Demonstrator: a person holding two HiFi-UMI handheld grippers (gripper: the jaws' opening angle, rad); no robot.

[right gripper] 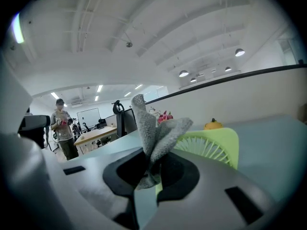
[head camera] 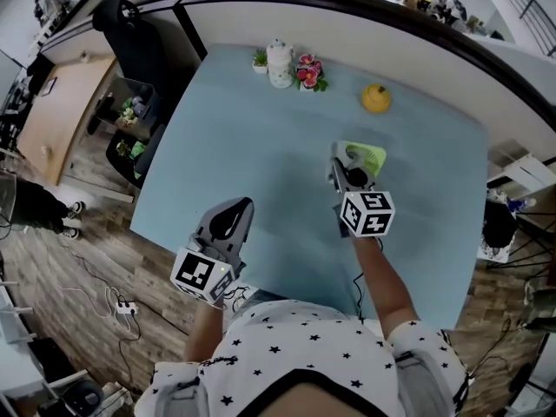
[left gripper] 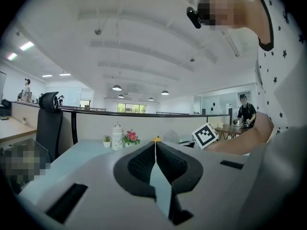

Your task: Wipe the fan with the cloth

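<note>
You held the right gripper (head camera: pixel 341 162) over the middle of the pale blue desk (head camera: pixel 252 146), somewhat toward its right edge. Its jaws were clamped on the grey cloth (right gripper: pixel 156 131). In the right gripper view the cloth stood up out of the jaws in two loose folds, one tall and narrow, the other bent over to the right.

The lime-green fan (head camera: pixel 372 156) sat on the desk just past the tips of that gripper, on the side toward the right edge. From the right gripper view the fan (right gripper: pixel 213 145) showed its ribbed grille directly behind the cloth. The bent fold overlapped the fan's upper rim in that view, but I could not tell whether cloth and fan were touching.

Your left gripper (head camera: pixel 234 208) was over the near left part of the desk, close to the near edge and well apart from the fan. Its jaws were pressed together with nothing between them, as the left gripper view (left gripper: pixel 155 143) showed plainly.

Along the far edge of the desk stood a small green plant (head camera: pixel 260 59), a white jar (head camera: pixel 280 64) and a bunch of pink flowers (head camera: pixel 308 73), all close together. A round yellow ornament (head camera: pixel 375 98) sat apart from them, toward the far right corner. A black office chair (head camera: pixel 130 37) stood off the far left corner.
</note>
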